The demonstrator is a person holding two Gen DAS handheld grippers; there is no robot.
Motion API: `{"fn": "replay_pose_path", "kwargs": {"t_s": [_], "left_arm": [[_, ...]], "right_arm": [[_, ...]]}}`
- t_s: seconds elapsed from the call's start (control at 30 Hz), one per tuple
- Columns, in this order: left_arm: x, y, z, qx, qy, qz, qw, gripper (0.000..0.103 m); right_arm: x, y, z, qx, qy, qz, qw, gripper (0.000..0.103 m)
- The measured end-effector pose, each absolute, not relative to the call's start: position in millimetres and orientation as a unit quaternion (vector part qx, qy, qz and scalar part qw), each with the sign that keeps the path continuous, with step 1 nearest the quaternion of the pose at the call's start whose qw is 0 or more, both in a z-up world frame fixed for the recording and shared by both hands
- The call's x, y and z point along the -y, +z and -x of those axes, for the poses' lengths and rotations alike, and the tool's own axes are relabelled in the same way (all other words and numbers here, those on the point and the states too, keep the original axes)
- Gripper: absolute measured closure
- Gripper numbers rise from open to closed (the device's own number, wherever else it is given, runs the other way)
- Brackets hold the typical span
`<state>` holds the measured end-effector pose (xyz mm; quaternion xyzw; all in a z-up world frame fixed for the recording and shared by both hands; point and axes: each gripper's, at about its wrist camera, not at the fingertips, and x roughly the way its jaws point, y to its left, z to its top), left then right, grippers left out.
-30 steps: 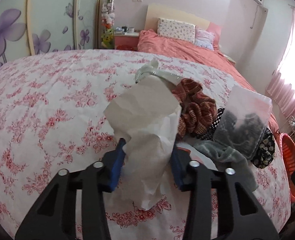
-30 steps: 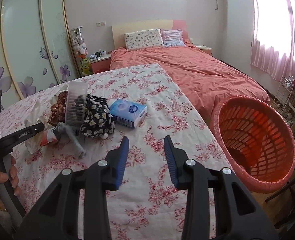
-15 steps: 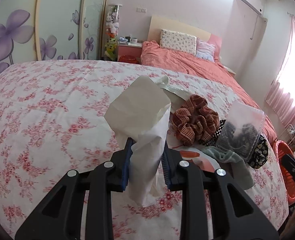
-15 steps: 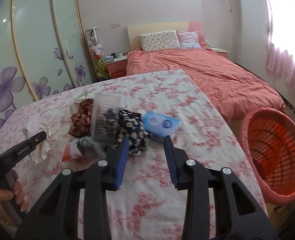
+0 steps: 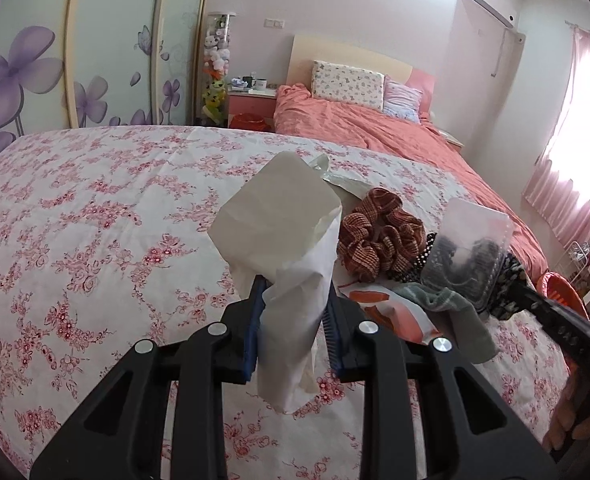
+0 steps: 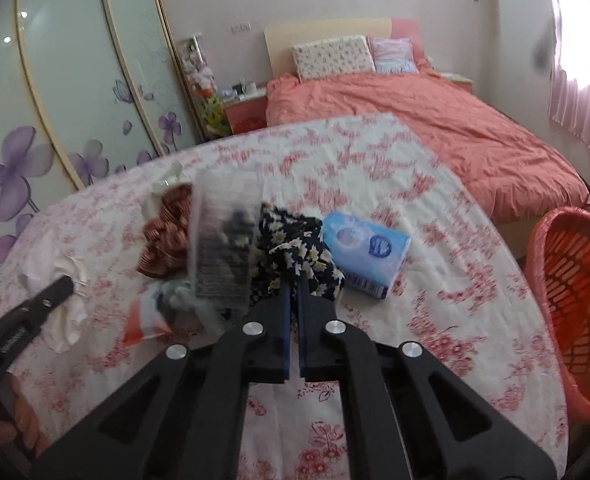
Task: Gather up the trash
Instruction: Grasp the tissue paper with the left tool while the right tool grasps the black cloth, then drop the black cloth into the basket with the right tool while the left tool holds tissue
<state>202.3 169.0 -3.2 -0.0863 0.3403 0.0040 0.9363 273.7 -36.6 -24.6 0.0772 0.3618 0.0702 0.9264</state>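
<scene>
My left gripper (image 5: 293, 292) is shut on a crumpled white paper (image 5: 283, 220), held a little above the flowered bedspread (image 5: 95, 208). In the right wrist view that paper (image 6: 69, 312) hangs from the left gripper's fingers (image 6: 51, 296) at the left. My right gripper (image 6: 293, 292) is shut, its tips at the near edge of a black floral cloth (image 6: 295, 248). Whether any cloth is pinched, I cannot tell. An orange-and-white wrapper (image 6: 145, 322) lies by the pile. An orange mesh basket (image 6: 575, 312) stands off the bed's right edge.
The pile holds a brown scrunchie (image 5: 379, 236), a clear box of dark bits (image 5: 471, 248), a grey cloth (image 5: 451, 312) and a blue tissue pack (image 6: 365, 252). Behind it lies clear plastic film (image 5: 335, 176). A coral bed (image 6: 415, 120) stands beyond.
The left jaws closed tighter on the paper and lifted it slightly. The right gripper swung left toward the pile, and its jaws went from open to shut.
</scene>
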Motion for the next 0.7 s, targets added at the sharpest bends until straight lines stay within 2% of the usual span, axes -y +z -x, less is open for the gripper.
{"fn": "replay_pose_path", "kwargs": {"t_s": [0.3, 0.7], "left_arm": [[-145, 12, -192, -0.327, -0.028, 0.075, 0.942, 0.076], [-77, 31, -175, -0.308, -0.114, 0.05, 0.943, 0.076]], "right_arm": [[71, 16, -235, -0.302, 0.037, -0.083, 0.949, 0.1], [130, 29, -191, -0.263, -0.03, -0.08, 0.961, 0.1]]}}
